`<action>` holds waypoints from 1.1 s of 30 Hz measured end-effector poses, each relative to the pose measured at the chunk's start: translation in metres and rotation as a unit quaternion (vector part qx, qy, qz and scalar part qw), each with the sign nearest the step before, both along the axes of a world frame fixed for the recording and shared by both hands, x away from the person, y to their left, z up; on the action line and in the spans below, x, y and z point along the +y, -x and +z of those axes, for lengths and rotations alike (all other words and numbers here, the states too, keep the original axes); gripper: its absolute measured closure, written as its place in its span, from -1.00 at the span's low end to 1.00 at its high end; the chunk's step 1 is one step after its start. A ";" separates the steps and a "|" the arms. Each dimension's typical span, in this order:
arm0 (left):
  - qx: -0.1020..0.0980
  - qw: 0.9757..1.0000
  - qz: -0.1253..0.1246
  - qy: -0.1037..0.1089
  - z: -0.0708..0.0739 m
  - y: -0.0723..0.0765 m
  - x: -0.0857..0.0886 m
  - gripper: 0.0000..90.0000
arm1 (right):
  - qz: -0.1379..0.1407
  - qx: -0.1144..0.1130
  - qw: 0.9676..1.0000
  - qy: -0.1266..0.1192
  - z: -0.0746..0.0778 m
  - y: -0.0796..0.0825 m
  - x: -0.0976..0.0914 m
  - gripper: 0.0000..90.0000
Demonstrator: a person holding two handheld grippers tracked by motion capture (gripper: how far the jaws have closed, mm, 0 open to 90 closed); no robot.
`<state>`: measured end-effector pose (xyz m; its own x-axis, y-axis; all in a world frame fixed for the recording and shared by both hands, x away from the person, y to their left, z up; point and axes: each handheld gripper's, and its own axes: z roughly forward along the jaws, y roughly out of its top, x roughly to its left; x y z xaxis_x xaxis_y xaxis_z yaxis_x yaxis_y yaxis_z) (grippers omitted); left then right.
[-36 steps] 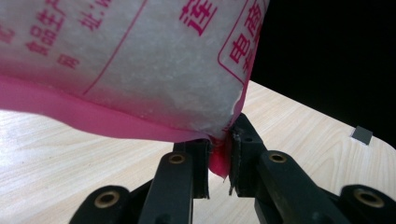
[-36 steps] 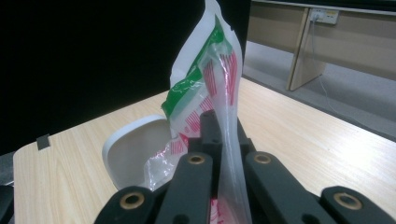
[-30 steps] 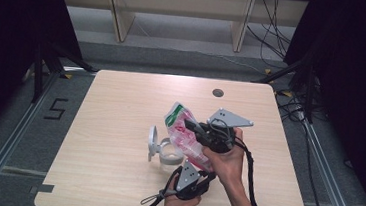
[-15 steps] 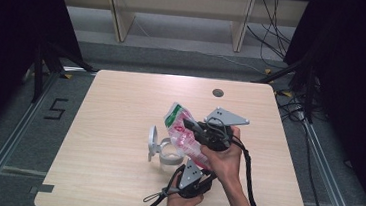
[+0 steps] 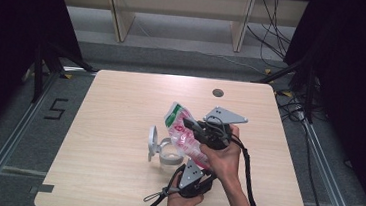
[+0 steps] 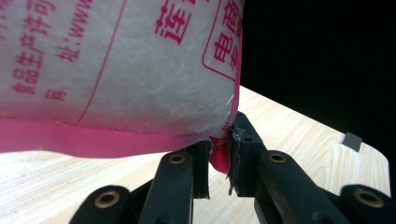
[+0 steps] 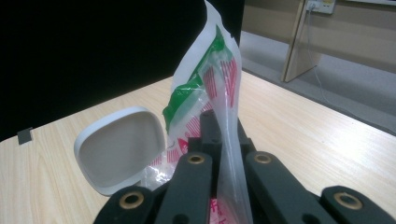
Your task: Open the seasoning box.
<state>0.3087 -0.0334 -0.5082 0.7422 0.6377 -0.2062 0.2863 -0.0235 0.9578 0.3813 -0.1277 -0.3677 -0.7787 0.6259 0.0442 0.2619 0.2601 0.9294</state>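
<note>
Both grippers are holding a plastic bag (image 5: pixel 182 133) w/ pink print over the table (image 5: pixel 114 177), approx. mid-table, right beside a white container (image 5: pixel 169 154) w/ its lid (image 7: pixel 119 149) flipped open. Left gripper (image 6: pixel 219 161) is pinching the bag's pink bottom seam; right gripper (image 7: pixel 219 154) is pressed together on the film near the top edge. Risk, imo: the left grip is sitting on just the seam corner, so any pull could be slipping it free, dropping the bag, or tearing the thin film.

Count: one bag (image 5: pixel 181 133), pinched in both my grippers, left (image 5: pixel 192 171) and right (image 5: pixel 194 126). One white container (image 5: pixel 169 154) with hinged lid (image 5: pixel 152 141), touching the bag. One table (image 5: pixel 120 107).
</note>
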 end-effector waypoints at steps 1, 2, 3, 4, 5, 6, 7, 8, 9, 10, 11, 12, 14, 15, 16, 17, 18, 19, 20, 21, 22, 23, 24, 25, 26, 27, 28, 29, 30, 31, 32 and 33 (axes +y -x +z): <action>0.002 1.000 0.000 -0.005 0.001 0.001 0.001 0.77 | 0.001 -0.003 1.000 0.008 0.000 -0.001 0.000 1.00; 0.001 1.000 -0.001 -0.003 0.001 0.001 0.001 0.77 | 0.001 -0.003 1.000 0.008 0.000 -0.001 0.000 1.00; 0.001 1.000 -0.003 0.000 0.001 0.001 0.001 0.76 | 0.000 0.000 1.000 0.000 -0.002 -0.003 0.002 1.00; 0.001 1.000 -0.003 0.000 0.001 0.001 0.001 0.77 | 0.000 0.000 1.000 0.000 -0.002 -0.003 0.002 1.00; 0.003 1.000 -0.005 0.002 0.000 0.000 0.001 0.76 | -0.008 0.000 1.000 0.003 -0.002 -0.003 0.002 1.00; 0.004 1.000 -0.003 0.004 0.000 0.000 0.001 0.77 | -0.011 0.004 1.000 -0.001 -0.003 -0.002 0.003 1.00; 0.004 1.000 -0.003 0.004 0.000 0.000 0.001 0.76 | -0.011 0.004 1.000 -0.001 -0.003 -0.002 0.003 1.00; 0.007 1.000 -0.003 0.005 0.000 0.001 0.001 0.76 | -0.002 0.001 1.000 0.001 -0.004 -0.004 0.003 1.00; 0.007 1.000 -0.002 0.008 0.000 0.000 0.001 0.76 | -0.007 0.001 1.000 0.012 -0.003 -0.004 0.003 1.00; 0.006 1.000 0.000 0.009 0.000 0.001 0.000 0.76 | 0.000 -0.007 1.000 0.012 -0.005 -0.005 0.005 1.00; 0.009 1.000 0.002 0.009 0.000 0.001 0.001 0.76 | -0.003 -0.001 1.000 0.010 -0.006 -0.004 0.006 1.00; 0.009 1.000 0.002 0.009 0.000 0.001 0.001 0.76 | -0.003 -0.001 1.000 0.010 -0.006 -0.004 0.006 1.00; 0.010 1.000 0.001 0.006 0.000 0.001 0.001 0.76 | -0.001 0.004 1.000 0.004 -0.006 -0.003 0.007 1.00; 0.010 1.000 0.001 0.010 0.000 0.001 0.001 0.76 | -0.006 0.006 1.000 0.006 -0.005 -0.003 0.007 1.00; 0.010 1.000 0.001 0.010 0.000 0.001 0.001 0.76 | -0.006 0.006 1.000 0.006 -0.005 -0.003 0.007 1.00; 0.011 1.000 0.001 0.008 0.000 0.001 0.001 0.76 | -0.006 0.004 1.000 0.008 -0.006 -0.003 0.007 1.00; 0.011 1.000 0.001 0.008 0.000 0.001 0.001 0.76 | -0.006 0.004 1.000 0.008 -0.006 -0.003 0.007 1.00; 0.010 1.000 -0.002 0.013 -0.001 0.000 0.001 0.76 | -0.013 0.002 1.000 0.007 -0.007 -0.003 0.007 1.00; 0.010 1.000 -0.002 0.013 -0.001 0.000 0.001 0.76 | -0.013 0.002 1.000 0.007 -0.007 -0.003 0.007 1.00; 0.009 1.000 -0.002 0.013 -0.001 0.000 0.001 0.76 | -0.008 -0.004 1.000 0.011 -0.007 -0.004 0.007 1.00; 0.009 1.000 -0.002 0.012 -0.001 0.000 0.001 0.76 | -0.004 -0.008 1.000 0.014 -0.007 -0.005 0.007 1.00; 0.012 1.000 -0.004 0.015 0.000 0.000 0.001 0.76 | -0.003 -0.016 1.000 0.018 -0.007 -0.006 0.007 1.00; 0.012 1.000 -0.004 0.015 0.000 0.000 0.001 0.76 | -0.003 -0.016 1.000 0.018 -0.007 -0.006 0.007 1.00; 0.011 1.000 0.000 0.014 0.001 0.001 0.000 0.76 | -0.008 0.002 1.000 0.013 -0.008 -0.003 0.008 1.00; 0.011 1.000 0.000 0.014 0.001 0.001 0.000 0.76 | -0.008 0.002 1.000 0.013 -0.008 -0.003 0.008 1.00; 0.008 1.000 -0.003 0.019 0.001 0.000 -0.001 0.76 | -0.002 -0.003 1.000 0.011 -0.007 -0.005 0.009 1.00; 0.005 1.000 -0.004 0.021 0.001 0.000 -0.001 0.76 | -0.009 -0.006 1.000 0.015 -0.006 -0.003 0.008 1.00; 0.007 1.000 0.000 0.016 0.002 0.001 -0.001 0.76 | -0.007 -0.005 1.000 0.012 -0.005 -0.003 0.008 1.00; 0.006 1.000 0.000 0.017 0.003 0.001 -0.001 0.76 | -0.013 -0.003 1.000 0.008 -0.004 -0.001 0.008 1.00; 0.006 1.000 0.000 0.017 0.003 0.001 -0.001 0.76 | -0.013 -0.003 1.000 0.008 -0.004 -0.001 0.008 1.00; 0.003 1.000 -0.001 0.019 0.003 0.000 -0.002 0.76 | -0.009 -0.007 1.000 0.008 -0.003 -0.001 0.008 1.00; 0.000 1.000 -0.003 0.019 0.003 -0.001 -0.002 0.76 | -0.005 -0.017 1.000 0.015 -0.003 -0.003 0.007 1.00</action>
